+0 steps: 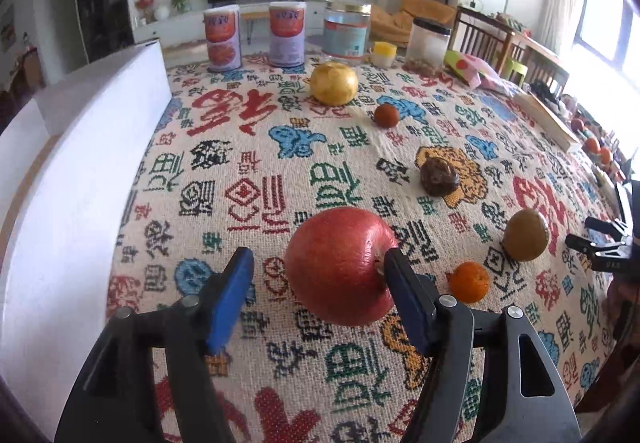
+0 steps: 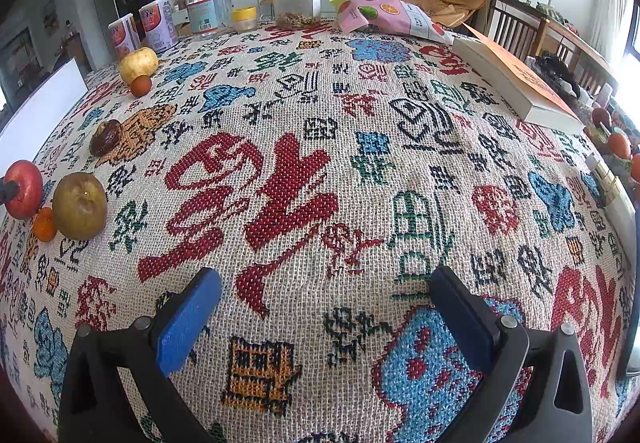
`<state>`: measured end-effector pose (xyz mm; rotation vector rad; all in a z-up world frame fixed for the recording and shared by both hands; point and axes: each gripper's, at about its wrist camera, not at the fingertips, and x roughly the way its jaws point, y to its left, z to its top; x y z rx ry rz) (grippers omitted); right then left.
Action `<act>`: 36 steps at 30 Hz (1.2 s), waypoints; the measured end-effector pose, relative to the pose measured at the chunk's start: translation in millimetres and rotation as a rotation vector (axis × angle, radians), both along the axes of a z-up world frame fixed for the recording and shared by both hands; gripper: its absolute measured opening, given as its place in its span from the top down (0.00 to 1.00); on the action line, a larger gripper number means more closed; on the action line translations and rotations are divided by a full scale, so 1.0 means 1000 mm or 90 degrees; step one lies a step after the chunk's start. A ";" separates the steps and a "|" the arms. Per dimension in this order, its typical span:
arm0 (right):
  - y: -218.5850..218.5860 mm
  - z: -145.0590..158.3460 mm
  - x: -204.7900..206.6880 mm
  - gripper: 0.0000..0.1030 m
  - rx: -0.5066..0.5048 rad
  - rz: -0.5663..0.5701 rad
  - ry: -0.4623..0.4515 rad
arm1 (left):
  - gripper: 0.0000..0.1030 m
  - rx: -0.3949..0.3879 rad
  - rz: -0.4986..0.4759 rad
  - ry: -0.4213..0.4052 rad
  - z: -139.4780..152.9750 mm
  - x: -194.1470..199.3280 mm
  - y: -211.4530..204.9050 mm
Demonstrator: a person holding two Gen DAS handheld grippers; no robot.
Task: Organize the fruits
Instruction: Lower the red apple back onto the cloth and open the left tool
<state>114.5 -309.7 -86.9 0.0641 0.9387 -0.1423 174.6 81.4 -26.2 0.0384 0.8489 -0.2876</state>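
Pomegranate (image 1: 340, 267) sits on the patterned cloth (image 1: 248, 163), low centre of the left wrist view; skin red, smooth, faintly ribbed, dark crown stub turned toward the right finger (image 1: 408, 299). Left gripper (image 1: 320, 295) stands partly open around it: the right finger lies at the crown, contact not certain; the left finger (image 1: 230, 299) stands clear of the fruit, cloth visible in the gap. No grip. From the pomegranate: small orange (image 1: 469, 282) at 3 o'clock, near; olive-brown fruit (image 1: 525, 235) at 2 o'clock; dark wrinkled fruit (image 1: 439, 177) at 1 o'clock; small red-brown fruit (image 1: 386, 115) farther along 1 o'clock; large yellow fruit (image 1: 334, 84) at 12 o'clock, far. Containers along the far edge: two lidded printed cans (image 1: 224, 39), contents not visible; gold-lidded clear jar (image 1: 346, 33), contents unclear; small yellow-lidded cup (image 1: 383, 54); black-lidded clear tub (image 1: 427, 45) with a thin layer of brown bits at the bottom. White box (image 1: 80, 147) at 9 o'clock. Right wrist view: right gripper (image 2: 326, 313) wide open over bare cloth, holding nothing, touching nothing; fruit row at its 9 to 10 o'clock; snack bag (image 2: 384, 17) at 12 o'clock, book (image 2: 516, 83) at 2 o'clock.
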 end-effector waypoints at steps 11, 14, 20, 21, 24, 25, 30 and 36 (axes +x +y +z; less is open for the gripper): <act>0.000 0.000 0.000 0.00 0.000 0.000 0.000 | 0.31 -0.018 0.081 -0.009 0.005 0.013 0.032; 0.000 0.000 0.000 0.00 0.000 0.000 0.000 | 0.23 -0.042 0.067 -0.012 0.008 0.005 0.030; 0.000 0.000 0.000 0.00 0.000 0.000 0.000 | 0.10 -0.004 0.016 -0.019 -0.002 -0.027 0.003; 0.000 0.000 0.000 0.00 0.000 0.000 0.000 | 0.10 0.013 0.015 -0.012 -0.008 -0.028 -0.002; 0.000 0.000 0.001 0.00 0.000 0.000 0.000 | 0.10 0.058 0.043 0.012 -0.030 -0.025 -0.009; 0.000 0.000 0.000 0.00 0.000 0.000 0.000 | 0.10 0.064 0.057 0.021 -0.036 -0.023 -0.008; 0.000 0.000 0.001 0.00 0.000 0.000 0.000 | 0.10 0.059 0.128 0.043 -0.048 -0.013 0.006; 0.000 0.000 0.001 0.00 0.000 0.000 0.000 | 0.04 0.064 0.147 0.046 -0.053 -0.012 0.009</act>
